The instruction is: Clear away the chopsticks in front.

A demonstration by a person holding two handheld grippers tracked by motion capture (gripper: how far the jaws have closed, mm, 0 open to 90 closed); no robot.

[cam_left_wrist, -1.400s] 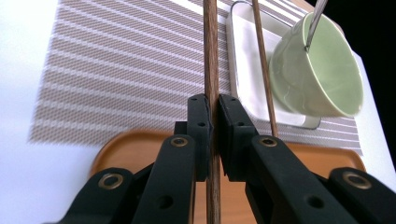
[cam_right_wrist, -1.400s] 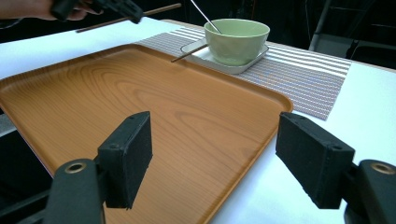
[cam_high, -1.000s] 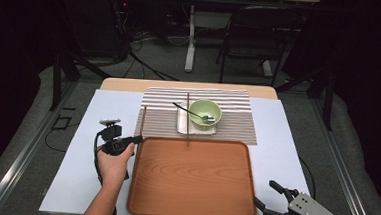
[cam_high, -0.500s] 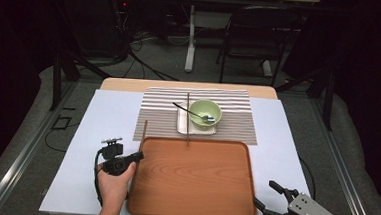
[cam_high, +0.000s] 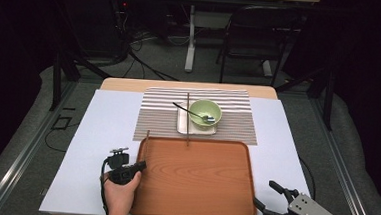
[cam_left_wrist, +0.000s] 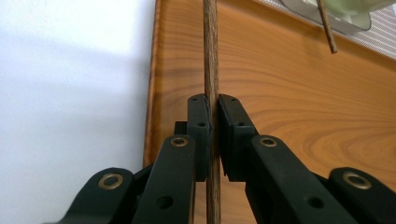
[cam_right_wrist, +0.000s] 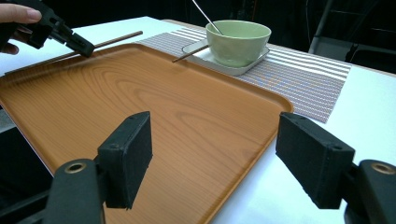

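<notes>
The left gripper (cam_left_wrist: 212, 126) clamps a chopstick (cam_left_wrist: 211, 65) over the left edge of the wooden tray (cam_high: 199, 178), whose floor is bare. Beyond the tray, a green bowl (cam_high: 205, 111) holding a spoon (cam_high: 190, 111) sits on a small white plate (cam_high: 183, 125), with a second chopstick (cam_high: 188, 118) lying beside it. The right gripper (cam_right_wrist: 212, 158), its jaws wide apart and holding nothing, hangs at the tray's near right corner.

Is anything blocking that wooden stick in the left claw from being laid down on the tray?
Nothing visible does. The left claw is shut on the wooden stick right over the left edge of the tray, whose wooden surface under and beside it is bare. The second stick, bowl and spoon sit farther back, out of the way.
</notes>
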